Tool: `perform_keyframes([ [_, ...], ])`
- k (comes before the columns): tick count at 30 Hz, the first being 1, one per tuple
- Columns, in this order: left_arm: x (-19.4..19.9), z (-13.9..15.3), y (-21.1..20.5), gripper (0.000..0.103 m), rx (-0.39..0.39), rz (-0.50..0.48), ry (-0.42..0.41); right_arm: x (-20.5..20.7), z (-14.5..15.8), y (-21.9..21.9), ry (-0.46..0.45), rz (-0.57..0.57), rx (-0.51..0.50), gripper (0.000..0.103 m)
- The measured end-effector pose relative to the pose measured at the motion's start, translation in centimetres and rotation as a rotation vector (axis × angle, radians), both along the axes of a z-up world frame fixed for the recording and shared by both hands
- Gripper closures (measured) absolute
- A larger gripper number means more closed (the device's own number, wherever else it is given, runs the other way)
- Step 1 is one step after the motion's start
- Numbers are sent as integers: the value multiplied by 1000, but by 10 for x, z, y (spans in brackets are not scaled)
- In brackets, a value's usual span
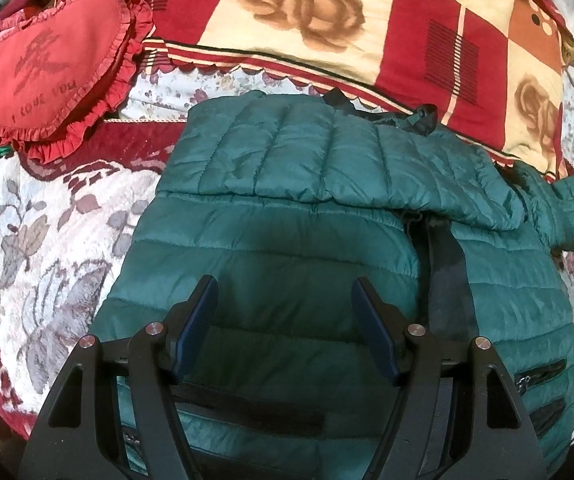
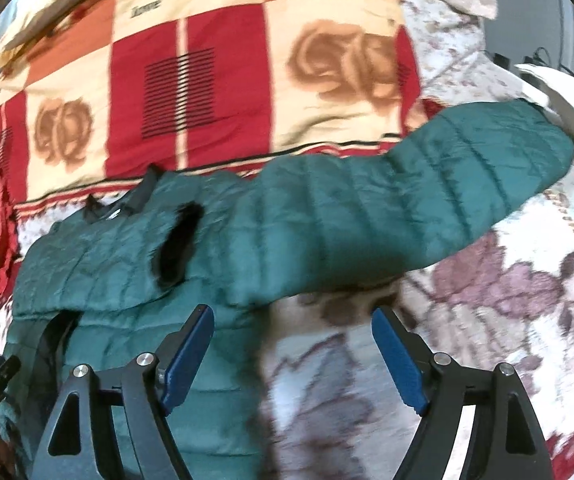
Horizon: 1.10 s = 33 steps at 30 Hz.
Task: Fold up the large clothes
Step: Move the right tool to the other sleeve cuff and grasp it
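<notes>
Both tongs, left (image 1: 285, 304) and right (image 2: 293, 336), are hovering wide open and empty above the green puffer jacket (image 1: 287, 248) lying on the bed (image 1: 47, 220); farther off, its right sleeve (image 2: 407, 200) is lying outstretched, probably awaiting folding.

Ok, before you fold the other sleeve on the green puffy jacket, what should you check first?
1. Left gripper open: ok.
2. Right gripper open, holding nothing: ok.
3. One sleeve already folded across the jacket: ok.
4. Other sleeve stretched out on the bedspread, easy to reach: ok.
5. Heart pillow away from the jacket: ok.
6. Zipper fully closed: cannot tell.
</notes>
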State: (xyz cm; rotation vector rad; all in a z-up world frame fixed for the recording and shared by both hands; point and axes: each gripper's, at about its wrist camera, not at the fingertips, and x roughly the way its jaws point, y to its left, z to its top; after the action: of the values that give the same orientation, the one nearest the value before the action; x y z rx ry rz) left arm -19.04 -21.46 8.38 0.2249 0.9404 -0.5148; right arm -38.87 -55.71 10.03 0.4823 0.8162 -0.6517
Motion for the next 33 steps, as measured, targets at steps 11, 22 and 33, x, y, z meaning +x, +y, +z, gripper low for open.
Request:
perform_keyframes([
  [11,-1,-5,0,34,-21,-7,35,-31,2,-58,-27,-133,-9,24],
  [22,6,0,24,34,-109,52,104,-69,19,-145,-86,-338,-29,24],
  [33,9,-8,17,34,-55,39,103,-100,12,-219,-193,-550,60,18],
])
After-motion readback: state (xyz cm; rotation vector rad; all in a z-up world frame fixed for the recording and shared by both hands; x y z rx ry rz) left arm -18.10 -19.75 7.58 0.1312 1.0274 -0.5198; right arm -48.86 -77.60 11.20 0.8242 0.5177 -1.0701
